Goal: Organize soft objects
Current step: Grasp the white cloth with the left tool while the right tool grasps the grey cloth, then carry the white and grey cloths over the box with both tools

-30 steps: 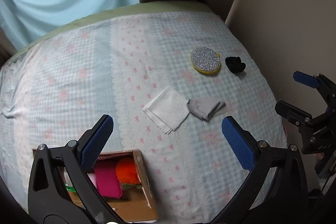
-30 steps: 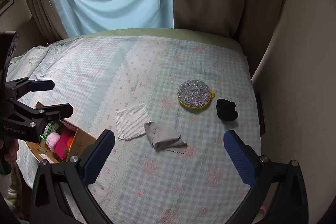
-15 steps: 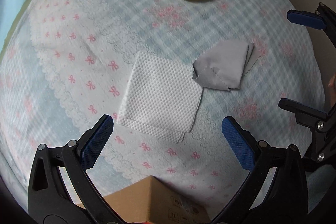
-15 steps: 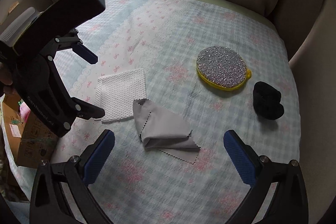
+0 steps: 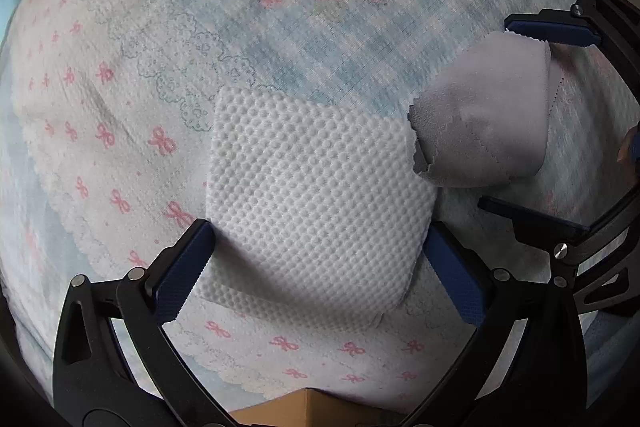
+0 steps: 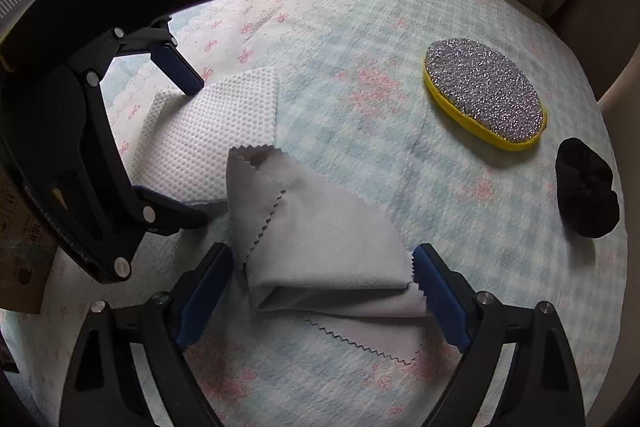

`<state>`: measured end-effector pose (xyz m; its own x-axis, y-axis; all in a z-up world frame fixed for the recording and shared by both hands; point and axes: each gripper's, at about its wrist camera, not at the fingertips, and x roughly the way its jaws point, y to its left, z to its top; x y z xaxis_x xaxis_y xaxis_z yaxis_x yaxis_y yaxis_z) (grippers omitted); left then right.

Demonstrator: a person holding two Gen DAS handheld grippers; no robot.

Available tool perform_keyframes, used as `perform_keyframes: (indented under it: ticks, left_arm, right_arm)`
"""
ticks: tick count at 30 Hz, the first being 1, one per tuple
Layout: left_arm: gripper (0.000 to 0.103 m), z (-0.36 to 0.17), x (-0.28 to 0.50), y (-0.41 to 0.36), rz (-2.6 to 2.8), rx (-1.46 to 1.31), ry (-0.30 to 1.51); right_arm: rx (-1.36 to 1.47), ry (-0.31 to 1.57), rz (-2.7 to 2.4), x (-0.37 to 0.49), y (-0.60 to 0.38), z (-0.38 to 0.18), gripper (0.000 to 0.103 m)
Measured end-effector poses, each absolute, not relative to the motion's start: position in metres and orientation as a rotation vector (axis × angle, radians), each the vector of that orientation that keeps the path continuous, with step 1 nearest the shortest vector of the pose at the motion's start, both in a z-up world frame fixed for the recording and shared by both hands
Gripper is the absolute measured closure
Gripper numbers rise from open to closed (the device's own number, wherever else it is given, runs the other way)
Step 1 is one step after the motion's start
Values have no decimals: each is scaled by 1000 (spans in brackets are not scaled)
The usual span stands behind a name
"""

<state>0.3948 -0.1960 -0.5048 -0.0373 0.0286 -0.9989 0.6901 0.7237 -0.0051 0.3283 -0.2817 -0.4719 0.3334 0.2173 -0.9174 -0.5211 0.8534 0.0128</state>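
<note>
A white dimpled cloth (image 5: pixel 316 187) lies flat on the patterned bedcover; it also shows in the right wrist view (image 6: pixel 212 135). My left gripper (image 5: pixel 320 267) is open, low over the cloth, its fingers straddling the cloth's near edge. A folded grey microfibre cloth (image 6: pixel 320 247) with zigzag edges lies just right of the white one, overlapping its corner; it also shows in the left wrist view (image 5: pixel 492 123). My right gripper (image 6: pixel 320 291) is open with its fingers on either side of the grey cloth's near part.
A round glittery sponge with a yellow rim (image 6: pixel 484 99) and a black scrunchie (image 6: pixel 586 187) lie further right on the bed. A cardboard box corner (image 5: pixel 308 407) sits at the near edge, also seen at the left of the right wrist view (image 6: pixel 20 267).
Both grippers have come down and forward toward the bed. The left now straddles the white cloth, the right straddles the grey cloth. The cloths have not moved.
</note>
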Motion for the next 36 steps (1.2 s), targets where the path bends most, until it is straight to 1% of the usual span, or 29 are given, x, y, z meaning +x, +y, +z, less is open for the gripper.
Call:
perform_keyframes:
  ticks: [1, 2, 3, 4, 5, 6, 7, 8, 9, 10, 16, 23, 30, 36]
  left_arm:
    - [0, -505, 394, -195, -592, 609, 1529]
    - [4, -505, 394, -193, -593, 609, 1528]
    - [7, -505, 394, -193, -591, 608, 1526]
    - [16, -504, 394, -192, -585, 606, 1521]
    - [30, -500, 395, -188, -580, 597, 1516]
    - [38, -493, 398, -185, -575, 582, 1512]
    - [57, -488, 401, -183, -570, 569, 1503]
    - [77, -484, 403, -179, -564, 558, 1495]
    - [85, -480, 405, -176, -557, 547, 1490]
    - [89, -478, 407, -173, -540, 546, 1484]
    - [93, -469, 415, -155, -512, 476, 1490]
    - [93, -427, 415, -152, -511, 465, 1441]
    - [93, -364, 403, -142, -490, 409, 1367]
    - [93, -307, 364, -151, -441, 341, 1293]
  right_arm:
    - [-312, 1129, 484, 329, -282, -470, 32]
    - [-313, 1126, 478, 330, -282, -469, 37]
    - [-307, 1124, 477, 331, -283, -467, 46]
    - [-301, 1124, 476, 331, -284, -465, 55]
    - [-301, 1123, 472, 331, -284, -464, 59]
    - [-305, 1120, 466, 331, -284, -462, 66]
    - [-308, 1116, 462, 330, -284, -461, 70]
    - [-311, 1112, 458, 331, -284, -459, 71]
    - [-312, 1109, 453, 330, -283, -458, 75]
    - [-311, 1109, 450, 330, -283, -457, 77]
    - [-285, 1112, 431, 330, -282, -449, 83]
    - [-264, 1081, 406, 327, -286, -420, 86]
    - [-254, 1022, 387, 313, -288, -364, 88]
    - [-255, 949, 372, 291, -284, -296, 88]
